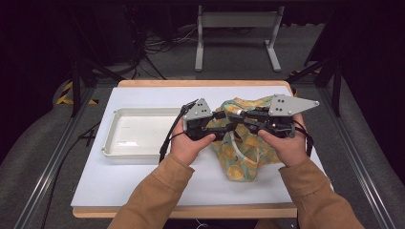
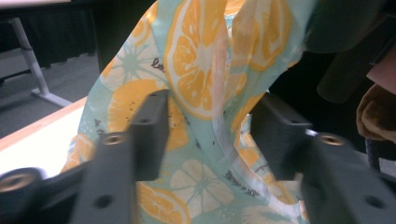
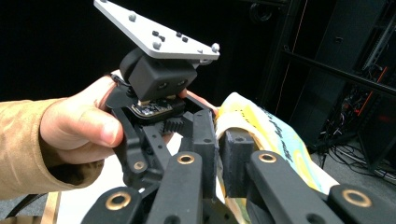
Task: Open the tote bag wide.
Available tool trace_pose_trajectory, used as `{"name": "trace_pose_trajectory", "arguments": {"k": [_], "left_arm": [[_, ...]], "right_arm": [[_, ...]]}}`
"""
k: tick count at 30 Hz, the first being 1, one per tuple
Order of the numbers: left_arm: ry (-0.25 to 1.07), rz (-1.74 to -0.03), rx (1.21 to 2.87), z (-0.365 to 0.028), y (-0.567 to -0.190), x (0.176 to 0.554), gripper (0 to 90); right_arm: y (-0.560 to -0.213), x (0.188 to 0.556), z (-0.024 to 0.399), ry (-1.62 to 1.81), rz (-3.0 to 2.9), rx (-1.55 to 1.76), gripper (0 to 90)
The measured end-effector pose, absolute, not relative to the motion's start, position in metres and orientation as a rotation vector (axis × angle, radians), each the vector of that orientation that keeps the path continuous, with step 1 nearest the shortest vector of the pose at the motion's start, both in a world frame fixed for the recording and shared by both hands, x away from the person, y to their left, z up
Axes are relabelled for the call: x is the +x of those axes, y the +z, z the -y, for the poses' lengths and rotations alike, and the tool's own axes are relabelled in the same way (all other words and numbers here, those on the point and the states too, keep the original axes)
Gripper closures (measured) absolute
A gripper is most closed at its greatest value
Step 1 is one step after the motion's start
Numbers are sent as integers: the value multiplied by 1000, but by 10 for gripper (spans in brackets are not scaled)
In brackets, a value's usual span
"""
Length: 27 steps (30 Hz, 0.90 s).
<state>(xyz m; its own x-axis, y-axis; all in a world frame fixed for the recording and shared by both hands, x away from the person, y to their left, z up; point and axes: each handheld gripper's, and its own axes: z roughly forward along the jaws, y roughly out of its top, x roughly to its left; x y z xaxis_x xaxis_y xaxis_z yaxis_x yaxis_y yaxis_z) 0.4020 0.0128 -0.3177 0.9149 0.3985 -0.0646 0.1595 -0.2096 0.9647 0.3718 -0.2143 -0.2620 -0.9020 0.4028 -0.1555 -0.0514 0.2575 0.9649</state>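
Where it bunches — teal cloth (image 1: 241,143); orange-slice print

Tan, suede-like sleeves on both forearms, cuffs ending at the wrists. In each hand a black two-jaw gripper: left gripper (image 1: 228,128), right gripper (image 1: 235,116). Blocky matte-black jaws with ribbed inner faces, linked by flat black bars with brass-coloured bushings at the pivots. On top of each, a grey three-cornered plate, left plate (image 1: 197,109) and right plate (image 1: 291,104), studded with small dark screws and rounded grey knobs near the corners. Under the left plate, a squat black housing over a patch of exposed circuit board. Thin black cable (image 1: 168,138) trailing from the left gripper on its left side.
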Motion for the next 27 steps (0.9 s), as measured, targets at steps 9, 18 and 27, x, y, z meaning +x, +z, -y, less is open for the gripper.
{"name": "trace_pose_trajectory", "arguments": {"k": [9,18,27], "left_arm": [[239,-411,1792,-15,-316,399,777],[234,-420,1790,-18,-315,399,881],[243,-447,1781,-23,-316,402,888]], "right_arm": [[-263,371,217,1680,-2162,327,863],[-264,368,221,1670,-2163,340,848],[-267,356,239,1720,-2148,437,689]]}}
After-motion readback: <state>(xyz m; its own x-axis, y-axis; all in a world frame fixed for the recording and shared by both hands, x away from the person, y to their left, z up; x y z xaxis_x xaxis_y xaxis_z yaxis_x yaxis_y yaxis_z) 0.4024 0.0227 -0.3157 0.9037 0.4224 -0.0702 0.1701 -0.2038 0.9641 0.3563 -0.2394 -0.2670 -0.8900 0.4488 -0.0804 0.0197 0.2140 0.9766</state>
